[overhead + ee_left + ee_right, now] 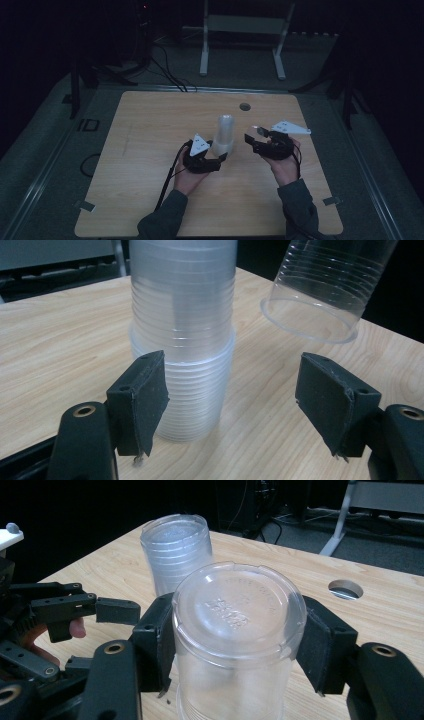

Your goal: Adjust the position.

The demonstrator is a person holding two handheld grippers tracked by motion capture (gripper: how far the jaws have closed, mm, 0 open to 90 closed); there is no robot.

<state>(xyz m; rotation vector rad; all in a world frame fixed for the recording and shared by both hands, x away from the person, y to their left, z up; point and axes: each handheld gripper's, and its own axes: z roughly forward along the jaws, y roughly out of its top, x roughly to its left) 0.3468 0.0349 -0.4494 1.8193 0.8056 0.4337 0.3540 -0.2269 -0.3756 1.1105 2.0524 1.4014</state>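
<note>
Right tongs (235, 650) clamp single cup (237, 635); left tongs (230, 405), unclenched, flank cup stack (182, 340)

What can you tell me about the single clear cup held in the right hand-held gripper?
The single cup is clear, thin plastic with ribbed walls, a rolled rim and embossed lettering on its base. It is held base-up, clamped at both sides between the black pads of the right hand-held gripper, lifted and tilted beside the stack of cups.

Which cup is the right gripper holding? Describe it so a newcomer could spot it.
On the wooden table, right of the upside-down stack of cups, is the right gripper. The single clear cup sits between its fingers, lifted off the table, alone.
</note>
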